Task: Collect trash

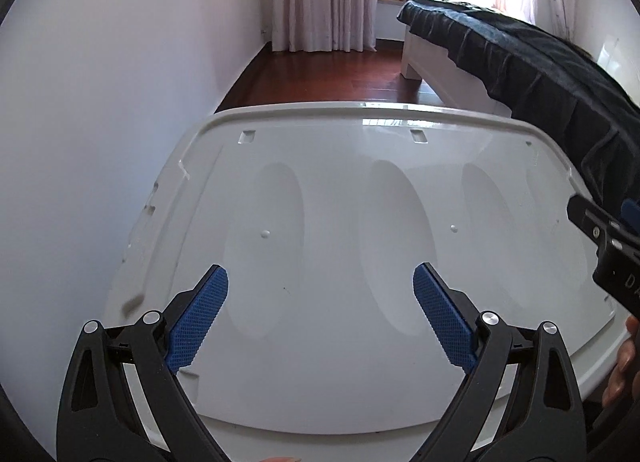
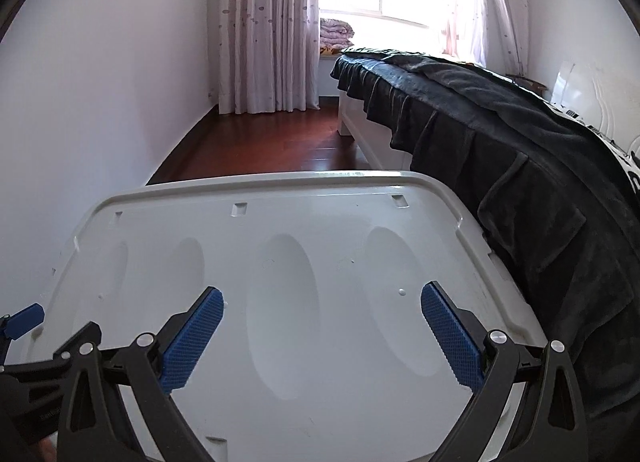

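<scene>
We hold both tongs over white plastic lid (image 1: 340, 222); left gripper (image 1: 320, 302) & right gripper (image 2: 322, 322) wide open, nothing btwn pads; no trash seen; bed (image 2: 500, 122) far right

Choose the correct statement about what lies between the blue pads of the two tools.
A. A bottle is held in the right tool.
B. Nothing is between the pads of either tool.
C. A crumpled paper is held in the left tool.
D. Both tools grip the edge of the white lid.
B: the left tool and right tool both stand wide open above the bare white lid.
</scene>
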